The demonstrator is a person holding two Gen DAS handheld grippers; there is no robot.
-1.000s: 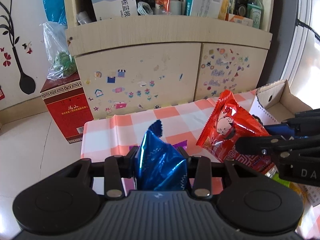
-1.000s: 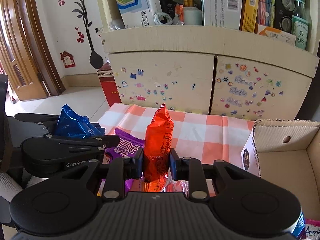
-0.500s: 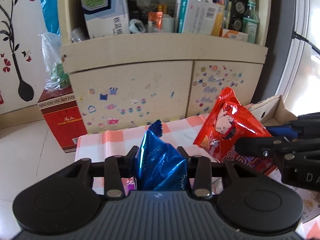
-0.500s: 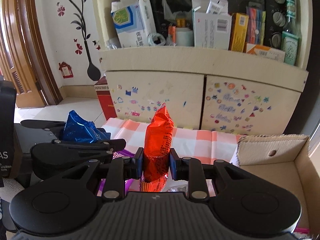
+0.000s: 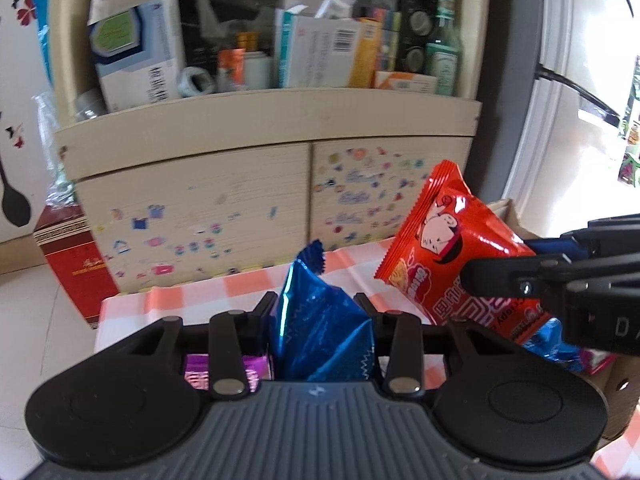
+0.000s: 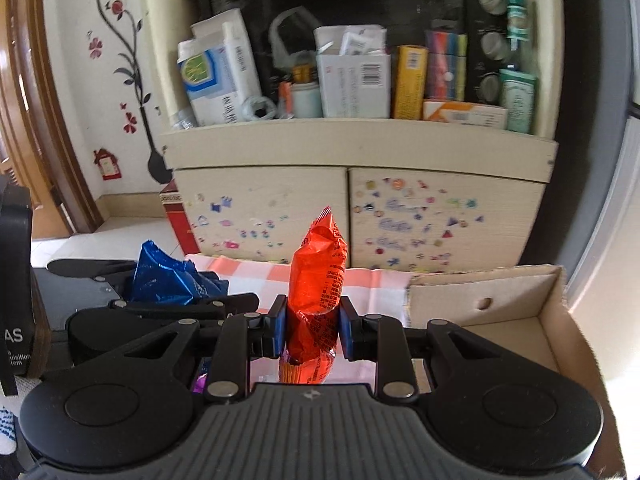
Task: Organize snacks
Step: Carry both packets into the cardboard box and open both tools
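Snacks are clamped upright above the checked worktop [image 5: 248, 292]: a blue packet [image 5: 320, 332] in the left hand-held gripper [image 5: 318, 320], an orange packet [image 6: 316, 292] in the right hand-held gripper [image 6: 313, 330].

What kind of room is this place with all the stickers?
Probably a lived-in home room: a sticker-covered cabinet with a cluttered shelf, flower wall decals, and a table in a checked tablecloth.

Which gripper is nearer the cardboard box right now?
Right. The right gripper, shut on the red snack packet, sits beside the cardboard box; the left gripper, holding the blue snack packet, is farther away, on the right gripper's other side.
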